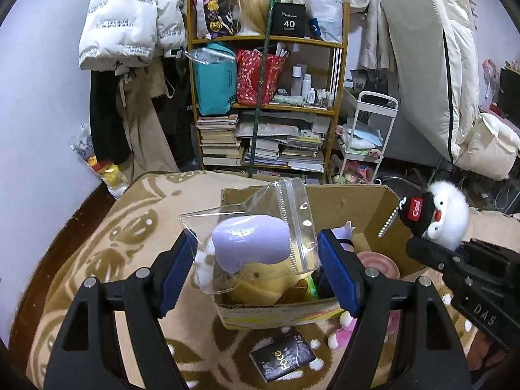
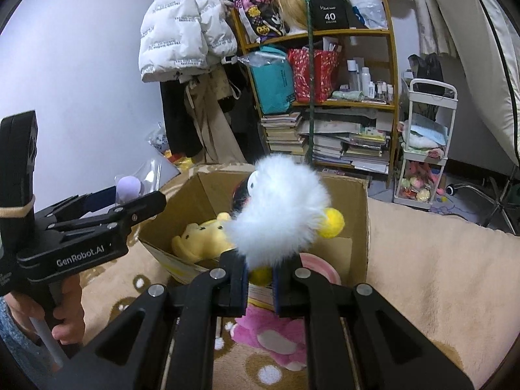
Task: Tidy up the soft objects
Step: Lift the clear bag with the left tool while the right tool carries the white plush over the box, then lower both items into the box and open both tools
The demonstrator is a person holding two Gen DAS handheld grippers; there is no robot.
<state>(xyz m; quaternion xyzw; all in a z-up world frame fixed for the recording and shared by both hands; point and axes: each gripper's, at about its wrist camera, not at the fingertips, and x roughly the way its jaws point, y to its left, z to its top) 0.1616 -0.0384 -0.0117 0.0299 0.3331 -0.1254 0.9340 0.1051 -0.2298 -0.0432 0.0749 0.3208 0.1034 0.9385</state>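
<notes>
Left wrist view first: my left tongs (image 1: pixel 256 269) stand wide, with a clear zip pouch (image 1: pixel 260 227) holding a lilac plush (image 1: pixel 252 243) sitting between the blue pads (image 1: pixel 338 276). I cannot tell whether either pad actually presses the plastic or the pouch merely hangs between them. The pouch tilts with its zip edge up and away from me, and it hovers directly over the near-left corner of the cardboard box (image 1: pixel 373 201), above the yellow plush (image 1: pixel 260 287) already lying inside. So for this hand the drop is straight down; no sideways travel looks needed, as I judge it. A black "face" packet (image 1: pixel 282 357) lies on the patterned blanket (image 1: pixel 136 227) just in front of the box. Moving right, the right wrist view shows my right tongs (image 2: pixel 260 279) drawn narrow, clamped on the lower part of a fluffy white plush with yellow feet (image 2: pixel 282 214). It stands upright over the box's near wall, the open box (image 2: pixel 359 214) lying forward and below. A pink plush (image 2: pixel 276 338) rests on the blanket under these tongs, outside the box. Both loads are poised over the box; the left looks nearer centre.
</notes>
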